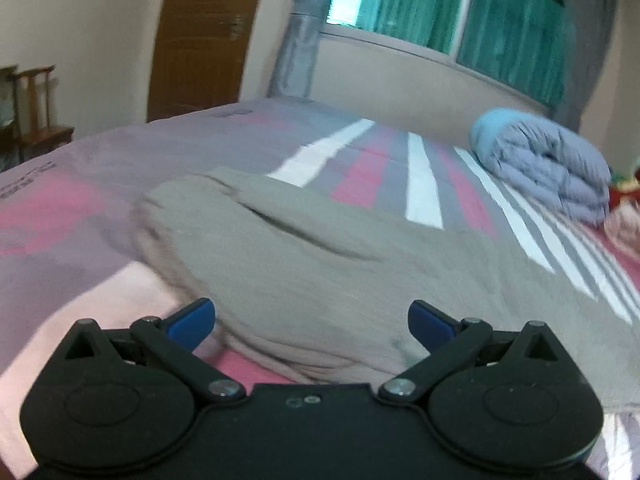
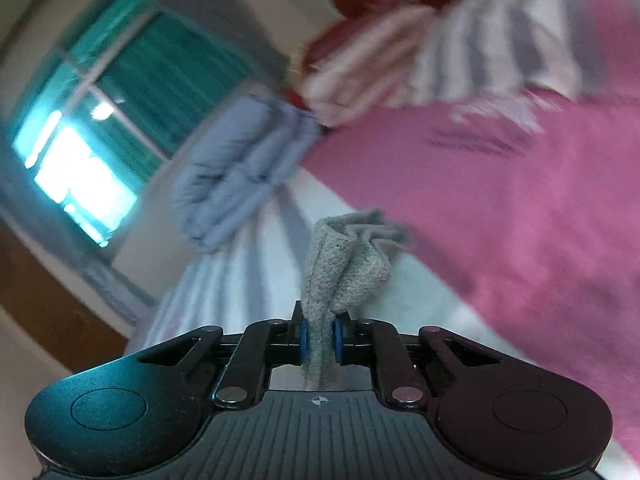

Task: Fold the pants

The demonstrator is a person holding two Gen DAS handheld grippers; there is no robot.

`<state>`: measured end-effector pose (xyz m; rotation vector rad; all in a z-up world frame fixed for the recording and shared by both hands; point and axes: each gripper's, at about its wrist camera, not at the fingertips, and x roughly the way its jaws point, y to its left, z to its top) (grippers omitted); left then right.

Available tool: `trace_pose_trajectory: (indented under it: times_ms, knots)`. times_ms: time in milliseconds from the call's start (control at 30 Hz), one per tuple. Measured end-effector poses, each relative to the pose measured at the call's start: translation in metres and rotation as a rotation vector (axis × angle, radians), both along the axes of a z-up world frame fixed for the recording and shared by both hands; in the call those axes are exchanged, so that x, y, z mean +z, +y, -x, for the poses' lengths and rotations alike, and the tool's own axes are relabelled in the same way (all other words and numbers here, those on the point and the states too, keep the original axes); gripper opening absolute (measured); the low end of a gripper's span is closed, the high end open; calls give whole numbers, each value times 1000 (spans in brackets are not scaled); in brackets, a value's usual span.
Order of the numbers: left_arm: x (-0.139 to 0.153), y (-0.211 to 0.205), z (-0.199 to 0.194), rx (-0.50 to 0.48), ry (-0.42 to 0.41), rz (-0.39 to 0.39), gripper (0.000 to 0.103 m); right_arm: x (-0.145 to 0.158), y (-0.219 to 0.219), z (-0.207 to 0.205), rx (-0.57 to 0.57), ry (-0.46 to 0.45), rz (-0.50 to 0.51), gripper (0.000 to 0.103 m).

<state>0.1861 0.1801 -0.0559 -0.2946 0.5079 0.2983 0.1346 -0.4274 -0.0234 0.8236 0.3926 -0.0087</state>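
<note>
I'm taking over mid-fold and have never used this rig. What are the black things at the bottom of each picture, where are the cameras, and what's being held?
Each black shape is a hand-held two-finger gripper, filmed by its own forward-looking camera. In the left wrist view, the left gripper stands open over the grey pants lying on the striped bedsheet. In the right wrist view, the right gripper is shut on a bunched bit of the pants. A folded blue quilt sits farther back.

A brown door (image 1: 200, 36) stands at 11 o'clock, a green-curtained window (image 1: 460, 12) at 1, cream walls (image 1: 80, 20) between
</note>
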Motion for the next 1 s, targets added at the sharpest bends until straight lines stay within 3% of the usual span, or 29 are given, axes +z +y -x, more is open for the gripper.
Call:
trace_pose_trajectory:
  times_ms: [167,333,467,600,700,800,867,1000]
  knots:
    - [-2,35,23,40,13,23,97,45,67,-16,85,-81,67,12]
    - [-12,64,47,72,42,43,97,62,153,-39,199,-118,92,12]
    - [-14,81,63,86,35,78,97,48,237,-55,332,-98,70,12]
    - [-14,90,69,82,27,90,97,11,319,-58,495,-41,55,12]
    - [-17,95,69,85,31,106,97,-28,381,-60,655,83,129,16]
    - [-19,97,72,85,22,114,97,-39,400,-48,655,46,252,23]
    - [-22,96,72,88,20,110,97,-33,403,-44,696,27,265,39]
    - [-25,88,69,92,16,110,97,-20,410,-39,768,-15,331,39]
